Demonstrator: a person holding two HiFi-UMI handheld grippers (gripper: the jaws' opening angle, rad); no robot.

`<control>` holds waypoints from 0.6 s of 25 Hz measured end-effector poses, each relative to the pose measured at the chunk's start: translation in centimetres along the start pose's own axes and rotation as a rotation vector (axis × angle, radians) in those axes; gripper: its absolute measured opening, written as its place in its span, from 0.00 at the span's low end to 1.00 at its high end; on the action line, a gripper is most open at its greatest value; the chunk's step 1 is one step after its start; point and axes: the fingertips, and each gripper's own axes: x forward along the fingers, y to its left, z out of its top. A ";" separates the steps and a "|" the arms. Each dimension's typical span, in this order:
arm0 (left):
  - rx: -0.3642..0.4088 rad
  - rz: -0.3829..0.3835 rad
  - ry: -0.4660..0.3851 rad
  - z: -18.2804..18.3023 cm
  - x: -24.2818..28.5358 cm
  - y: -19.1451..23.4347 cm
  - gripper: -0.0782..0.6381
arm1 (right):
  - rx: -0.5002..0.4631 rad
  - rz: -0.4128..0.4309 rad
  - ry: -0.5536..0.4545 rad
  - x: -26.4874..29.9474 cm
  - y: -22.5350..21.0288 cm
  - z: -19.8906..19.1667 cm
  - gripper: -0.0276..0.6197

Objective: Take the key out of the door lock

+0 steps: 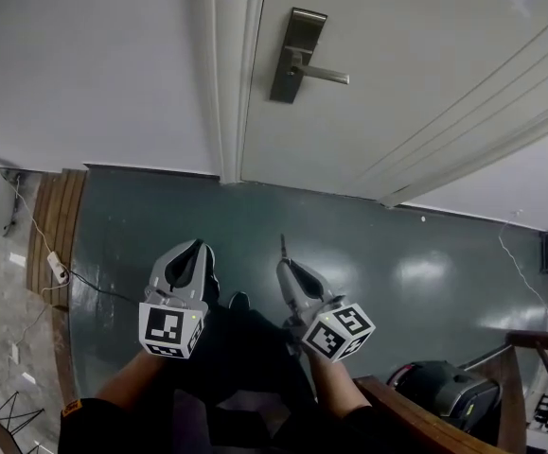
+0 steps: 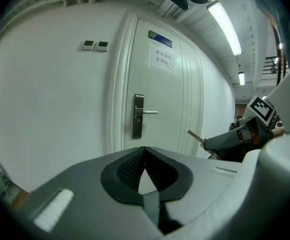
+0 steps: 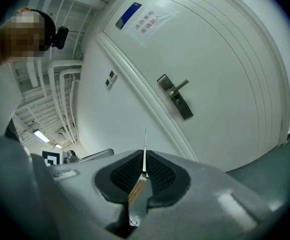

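Note:
The white door is closed, with a metal lock plate and lever handle on its left side. The lock plate also shows in the left gripper view and the right gripper view, well away from both grippers. My right gripper is shut on the key; its thin blade sticks out past the pads, edge-on. From the left gripper view the key points toward the door. My left gripper hangs beside it, shut with nothing held.
Dark green floor lies between me and the door. A power strip with a cable lies at the left by wooden flooring. A black bag and a wooden rail are at the lower right. A paper notice hangs on the door.

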 end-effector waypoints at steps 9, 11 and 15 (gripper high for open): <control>-0.001 0.085 -0.012 -1.0 -6.0 1.5 0.13 | -0.097 0.051 0.029 -0.3 4.2 -2.5 0.07; -0.002 0.099 -0.016 -1.2 -7.3 2.1 0.13 | -0.109 0.058 0.037 0.1 5.4 -3.1 0.07; -0.013 0.139 -0.032 -1.8 -10.5 4.8 0.13 | -0.139 0.071 0.064 1.6 8.2 -4.8 0.07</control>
